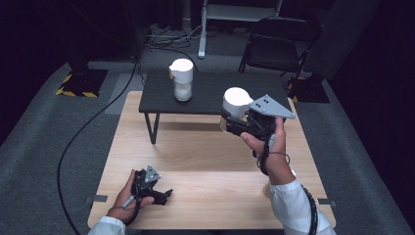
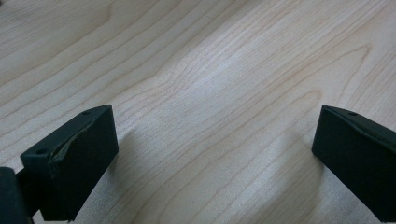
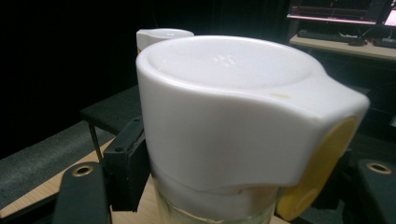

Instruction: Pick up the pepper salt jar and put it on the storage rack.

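A white-lidded glass jar with a yellow tab on its lid is held up above the wooden table, upright, with my right gripper shut on its glass body just under the lid. A second jar of the same kind stands on the low dark table behind; its lid peeks over the held jar. Near the front left of the wooden table, my left gripper rests open, its jaws spread wide over bare wood with nothing between them.
A folding chair stands behind the dark table at the back right. Cables run over the grey floor at the left. Yellow-black marked stand bases sit at both sides of the dark table.
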The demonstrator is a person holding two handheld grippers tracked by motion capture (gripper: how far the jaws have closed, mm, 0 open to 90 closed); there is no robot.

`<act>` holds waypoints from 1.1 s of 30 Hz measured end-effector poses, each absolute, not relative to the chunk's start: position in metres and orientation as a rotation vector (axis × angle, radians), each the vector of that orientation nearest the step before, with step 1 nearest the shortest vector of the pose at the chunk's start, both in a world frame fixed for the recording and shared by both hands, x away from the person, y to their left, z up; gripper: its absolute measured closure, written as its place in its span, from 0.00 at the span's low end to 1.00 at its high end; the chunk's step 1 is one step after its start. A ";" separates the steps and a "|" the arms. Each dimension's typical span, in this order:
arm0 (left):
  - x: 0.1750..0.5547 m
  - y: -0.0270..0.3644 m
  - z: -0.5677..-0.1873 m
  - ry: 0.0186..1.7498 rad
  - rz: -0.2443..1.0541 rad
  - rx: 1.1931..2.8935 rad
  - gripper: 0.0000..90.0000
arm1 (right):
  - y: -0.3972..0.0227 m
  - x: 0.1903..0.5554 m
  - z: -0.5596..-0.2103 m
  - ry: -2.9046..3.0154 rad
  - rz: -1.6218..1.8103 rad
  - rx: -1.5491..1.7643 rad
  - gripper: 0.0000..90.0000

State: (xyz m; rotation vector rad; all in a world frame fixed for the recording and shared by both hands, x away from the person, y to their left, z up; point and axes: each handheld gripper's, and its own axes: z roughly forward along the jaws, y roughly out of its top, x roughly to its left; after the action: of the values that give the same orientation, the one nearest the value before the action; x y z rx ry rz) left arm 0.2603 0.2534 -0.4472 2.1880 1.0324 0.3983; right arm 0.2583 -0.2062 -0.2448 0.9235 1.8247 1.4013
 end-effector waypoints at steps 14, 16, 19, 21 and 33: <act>0.260 0.253 -0.447 1.032 0.399 2.188 0.00 | -0.197 0.272 -0.227 1.804 1.376 0.955 0.33; 0.260 0.253 -0.447 1.032 0.399 2.188 0.00 | -0.196 0.277 -0.226 1.803 1.379 0.964 0.33; 0.260 0.253 -0.447 1.032 0.399 2.188 0.00 | -0.195 0.283 -0.227 1.794 1.381 0.976 0.33; 0.260 0.253 -0.447 1.032 0.399 2.188 0.00 | -0.194 0.288 -0.228 1.789 1.381 0.981 0.33; 0.260 0.253 -0.447 1.032 0.400 2.189 0.00 | -0.187 0.311 -0.243 1.744 1.387 0.982 0.33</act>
State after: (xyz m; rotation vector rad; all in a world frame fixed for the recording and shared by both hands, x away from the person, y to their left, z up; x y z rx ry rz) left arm 0.2603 0.2533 -0.4472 2.1886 1.0316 0.3997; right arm 0.3109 -0.1867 -0.2429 0.9822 1.7440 1.3871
